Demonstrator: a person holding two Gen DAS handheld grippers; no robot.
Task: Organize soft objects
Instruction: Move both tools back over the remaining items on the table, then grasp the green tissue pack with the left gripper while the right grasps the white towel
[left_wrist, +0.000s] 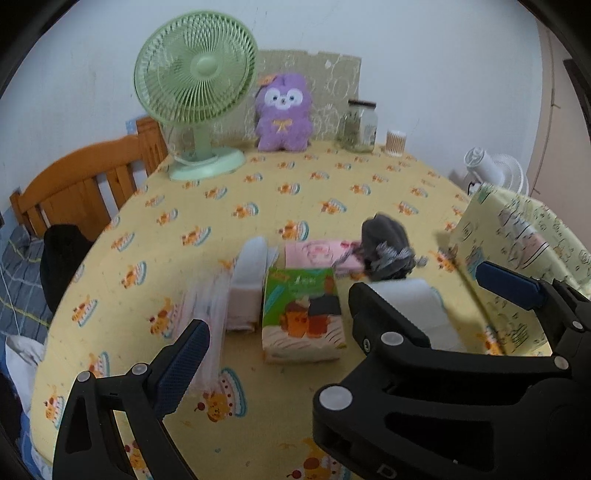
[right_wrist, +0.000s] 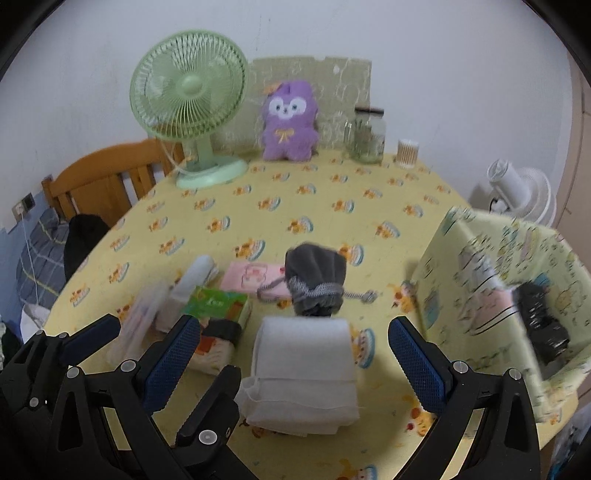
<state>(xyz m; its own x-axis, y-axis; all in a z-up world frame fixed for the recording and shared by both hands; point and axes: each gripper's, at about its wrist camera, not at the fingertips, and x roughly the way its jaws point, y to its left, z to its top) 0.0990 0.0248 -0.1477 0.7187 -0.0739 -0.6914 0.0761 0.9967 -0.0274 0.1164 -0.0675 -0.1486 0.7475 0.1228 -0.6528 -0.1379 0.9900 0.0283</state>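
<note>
My right gripper (right_wrist: 295, 332) is open, with its fingers on either side of a folded white cloth (right_wrist: 303, 376) without touching it. Behind the cloth sit a grey drawstring pouch (right_wrist: 314, 277) and a pink pack (right_wrist: 255, 277). My left gripper (left_wrist: 280, 332) is open and empty above a green tissue pack (left_wrist: 303, 314). A white roll (left_wrist: 251, 273) and a translucent pink bag (left_wrist: 210, 325) lie to its left. A patterned fabric box (right_wrist: 509, 291) stands at the right with a black item (right_wrist: 543, 332) inside. A purple plush (right_wrist: 290, 122) sits at the back.
On the yellow tablecloth (right_wrist: 332, 206) a green fan (right_wrist: 188, 110) stands at the back left. A glass jar (right_wrist: 369, 133) and a cup of cotton swabs (right_wrist: 406, 153) stand at the back right. A wooden chair (left_wrist: 81, 184) is beyond the left edge and a white fan (right_wrist: 524, 192) beyond the right.
</note>
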